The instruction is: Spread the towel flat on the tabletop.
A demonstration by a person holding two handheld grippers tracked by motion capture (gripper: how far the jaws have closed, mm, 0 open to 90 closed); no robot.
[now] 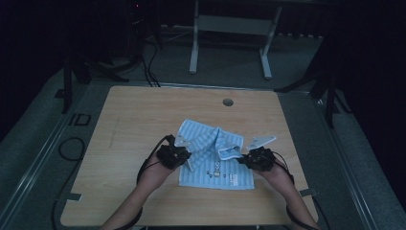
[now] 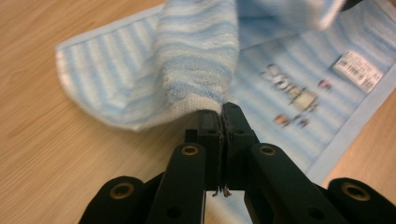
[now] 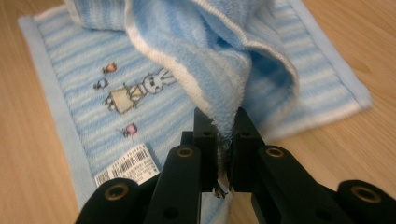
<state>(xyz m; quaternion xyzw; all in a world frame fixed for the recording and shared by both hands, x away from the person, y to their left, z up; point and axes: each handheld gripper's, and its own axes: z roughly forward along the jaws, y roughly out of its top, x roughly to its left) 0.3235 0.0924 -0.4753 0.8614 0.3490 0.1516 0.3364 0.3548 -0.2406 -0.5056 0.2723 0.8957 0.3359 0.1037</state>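
Blue-and-white striped soft towel [image 1: 216,160] lies on the near half of the light wooden table [image 1: 134,124], with part of it flat and part pulled up into a bunched fold in the middle. On the flat part there is a small picture of a bunny [image 3: 156,81] and, near the edge, a white barcode tag [image 3: 126,167]. The left gripper [image 1: 184,154] has its two black jaws pressed together on a thick fold of the towel, which rises up from the jaw tips in the left gripper view. The right gripper [image 1: 245,157] has its jaws pinching a white-edged corner of the same towel, and the cloth hangs out from between them in the right gripper view. Both grippers sit at the sides of the towel, left one at the left edge, right one at the right edge, each held in a hand. Black cables trail back from them along the person's forearms. Behind the table a grey metal frame [image 1: 230,33] stands on the dark floor.
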